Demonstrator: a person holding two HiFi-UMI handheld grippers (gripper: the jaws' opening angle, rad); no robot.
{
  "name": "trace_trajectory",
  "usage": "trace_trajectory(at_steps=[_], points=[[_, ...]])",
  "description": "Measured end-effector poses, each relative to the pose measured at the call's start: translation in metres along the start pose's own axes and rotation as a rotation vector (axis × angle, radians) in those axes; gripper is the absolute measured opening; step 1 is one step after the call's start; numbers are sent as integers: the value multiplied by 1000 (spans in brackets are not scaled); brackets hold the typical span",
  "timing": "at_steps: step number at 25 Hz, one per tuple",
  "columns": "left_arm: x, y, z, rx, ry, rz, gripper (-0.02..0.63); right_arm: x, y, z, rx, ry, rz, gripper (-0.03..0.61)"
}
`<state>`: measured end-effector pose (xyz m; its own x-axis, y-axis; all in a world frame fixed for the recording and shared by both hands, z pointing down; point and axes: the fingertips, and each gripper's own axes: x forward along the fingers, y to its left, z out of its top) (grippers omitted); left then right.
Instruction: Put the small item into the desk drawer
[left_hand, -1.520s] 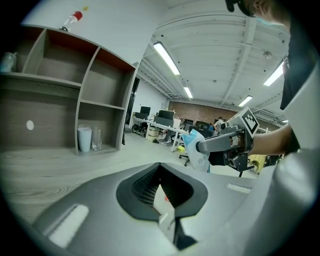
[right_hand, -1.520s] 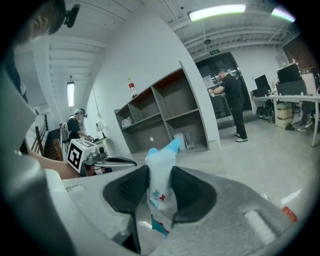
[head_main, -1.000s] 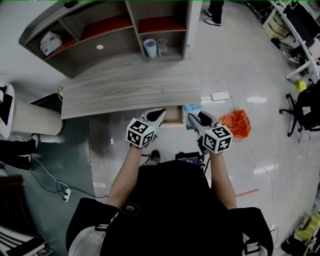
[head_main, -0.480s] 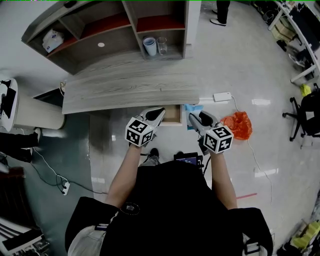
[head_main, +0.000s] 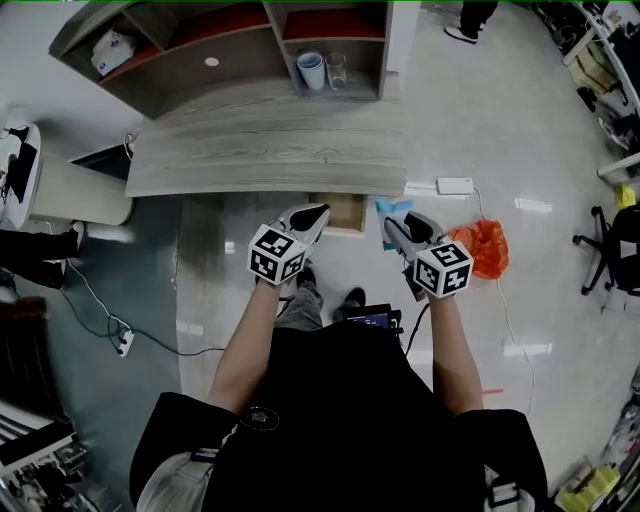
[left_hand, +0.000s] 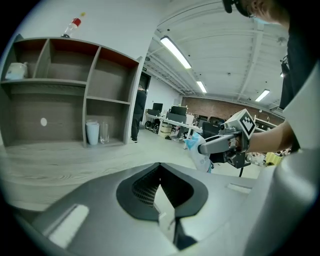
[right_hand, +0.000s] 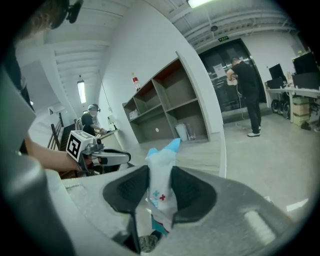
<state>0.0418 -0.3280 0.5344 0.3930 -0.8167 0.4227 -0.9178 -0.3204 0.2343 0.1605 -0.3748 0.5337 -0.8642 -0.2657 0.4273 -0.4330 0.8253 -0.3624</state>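
1. Carrying step: the right gripper (head_main: 400, 224) is clamped on the small white-and-blue soft packet (right_hand: 162, 186). The packet's top sticks out past the jaws, and it is held just right of the open wooden drawer (head_main: 343, 212) under the grey wood-grain desk top (head_main: 265, 160).
2. The left gripper (head_main: 316, 214) hovers by the drawer's left edge, its jaws drawn together with nothing between them.
3. Next, I judge, the packet needs to go left and over the drawer before being let go. How far the drawer stands open is hard to tell from above.
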Motion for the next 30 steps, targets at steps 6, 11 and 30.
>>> trace_trajectory(at_steps=[6,11,30], points=[[-1,13,-21,-38,0,27,0,27,1,-15,-100,91,29,147],[-4,34,-40,-61,5,38,0,59,9,-25,-179,162,59,147],[-4,93,-127,-148,58,53,0,179,36,-103,-428,402,188,147]])
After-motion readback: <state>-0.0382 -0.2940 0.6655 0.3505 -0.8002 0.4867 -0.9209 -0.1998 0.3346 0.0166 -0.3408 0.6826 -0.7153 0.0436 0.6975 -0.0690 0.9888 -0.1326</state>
